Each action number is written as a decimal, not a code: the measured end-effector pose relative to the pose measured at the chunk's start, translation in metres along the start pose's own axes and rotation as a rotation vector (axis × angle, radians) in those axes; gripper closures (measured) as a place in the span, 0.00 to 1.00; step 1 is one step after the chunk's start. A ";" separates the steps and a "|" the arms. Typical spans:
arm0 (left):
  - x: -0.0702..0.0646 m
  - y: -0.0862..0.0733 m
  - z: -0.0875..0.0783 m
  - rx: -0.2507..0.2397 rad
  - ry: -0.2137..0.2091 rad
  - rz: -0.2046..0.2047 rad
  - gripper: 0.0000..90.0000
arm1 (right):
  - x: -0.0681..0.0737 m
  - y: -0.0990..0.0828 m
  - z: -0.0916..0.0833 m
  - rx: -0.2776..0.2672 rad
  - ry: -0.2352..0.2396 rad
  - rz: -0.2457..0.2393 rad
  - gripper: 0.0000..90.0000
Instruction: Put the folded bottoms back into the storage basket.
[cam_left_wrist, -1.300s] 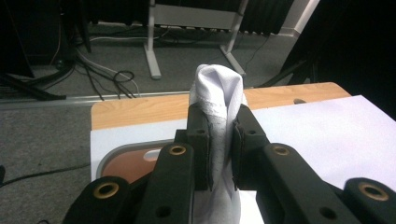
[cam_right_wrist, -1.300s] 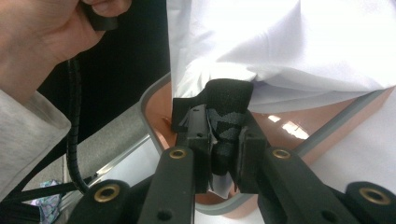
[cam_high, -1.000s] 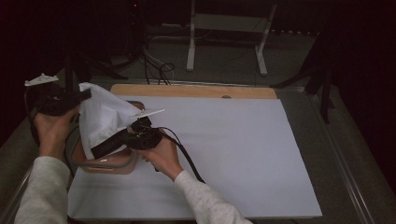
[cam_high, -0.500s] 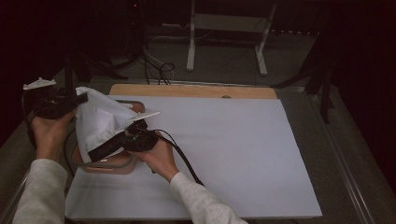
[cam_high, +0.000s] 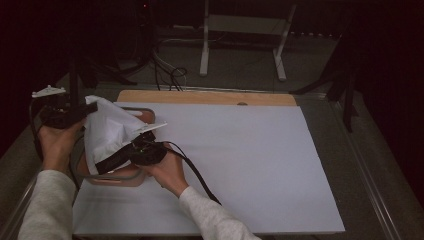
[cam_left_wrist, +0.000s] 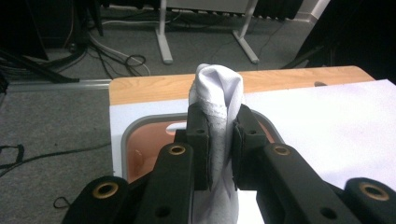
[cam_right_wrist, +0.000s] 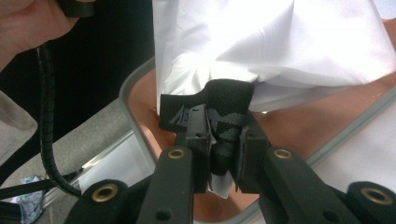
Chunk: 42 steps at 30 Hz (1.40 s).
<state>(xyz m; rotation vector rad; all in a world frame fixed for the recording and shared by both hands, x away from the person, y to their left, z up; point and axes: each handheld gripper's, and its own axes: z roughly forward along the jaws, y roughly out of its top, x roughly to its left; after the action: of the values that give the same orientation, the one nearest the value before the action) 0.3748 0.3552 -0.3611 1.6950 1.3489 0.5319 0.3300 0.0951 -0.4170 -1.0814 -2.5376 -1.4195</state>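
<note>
**Right gripper view: two pinches on one loose white garment, either could slip**

Right gripper view shows my right gripper (cam_right_wrist: 223, 140) clamped on a black band (cam_right_wrist: 219, 116) at the hem of the white garment (cam_right_wrist: 271, 46), with a sliver of white cloth caught alongside it. That bite looks narrow; if I pull hard, I judge the band could slide out between the pads.

My left gripper (cam_left_wrist: 219, 140) is closed on a bunched fold of the same garment (cam_left_wrist: 219, 88), which stands up between its jaws. A bunched fold can creep loose under tension.

From above, the garment (cam_high: 110, 132) hangs between both grippers over a reddish tray (cam_high: 125, 177) with a grey rim, at the left end of the white sheet (cam_high: 240, 165) covering the desk (cam_high: 200, 96). If I drag low, the cloth might snag the tray's rim and shift it toward the desk edge. The cable (cam_high: 195, 175) trailing from my right gripper lies close to my hand and could catch.
</note>
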 end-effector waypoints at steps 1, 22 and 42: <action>0.000 0.000 0.001 0.001 0.001 0.001 0.89 | 0.000 -0.001 0.001 0.003 -0.001 0.004 0.88; 0.000 -0.006 0.014 0.034 -0.016 0.000 0.88 | 0.004 -0.009 0.010 0.017 -0.027 -0.006 0.85; -0.010 -0.012 0.021 -0.006 0.090 0.043 0.00 | -0.013 -0.017 -0.005 -0.024 -0.084 -0.109 0.13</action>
<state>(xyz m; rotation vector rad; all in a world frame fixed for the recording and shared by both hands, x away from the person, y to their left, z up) 0.3812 0.3387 -0.3798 1.7163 1.3757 0.6423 0.3284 0.0777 -0.4314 -1.0436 -2.6832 -1.4629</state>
